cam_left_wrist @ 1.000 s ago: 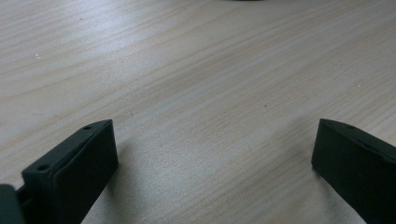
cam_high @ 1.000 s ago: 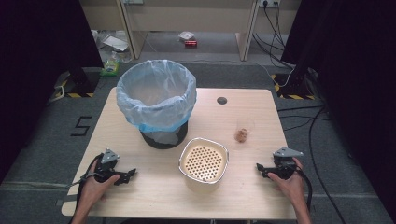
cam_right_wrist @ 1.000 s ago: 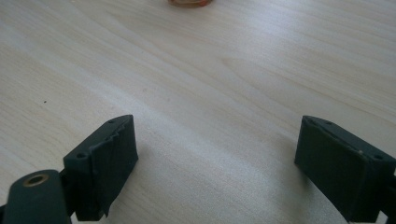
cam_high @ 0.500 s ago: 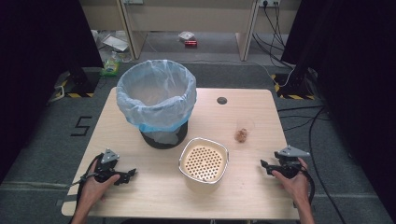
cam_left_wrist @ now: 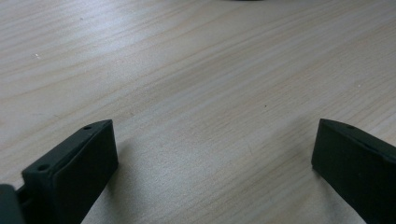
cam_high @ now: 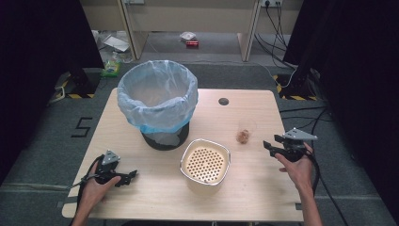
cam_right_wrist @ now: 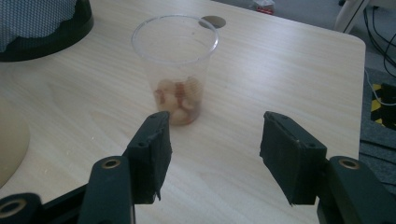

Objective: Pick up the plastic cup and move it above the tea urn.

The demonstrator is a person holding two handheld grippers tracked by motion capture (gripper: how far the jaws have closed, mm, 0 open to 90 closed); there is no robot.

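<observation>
A clear plastic cup (cam_right_wrist: 177, 70) with pale food pieces (cam_right_wrist: 180, 100) at its bottom stands upright on the wooden table, just ahead of my right gripper (cam_right_wrist: 215, 135). In the high view the cup (cam_high: 244, 132) is right of centre, and my right gripper (cam_high: 267, 147) hovers a short way to its right. Its jaws have just been closing but stand apart, with nothing between them. At the front left my left gripper (cam_high: 131, 175) rests on the table. Its jaws are wide open over bare wood (cam_left_wrist: 215, 140).
A black bin lined with a pale blue bag (cam_high: 157, 101) stands at the back left of the table (cam_high: 244, 197). A cream perforated basket (cam_high: 204, 165) sits at front centre. A dark round cable hole (cam_high: 224, 101) lies near the far edge. Cables trail on the floor at right.
My right gripper has lifted off the table and come closer to the cup, and its jaws have narrowed. My left gripper has stayed put.
</observation>
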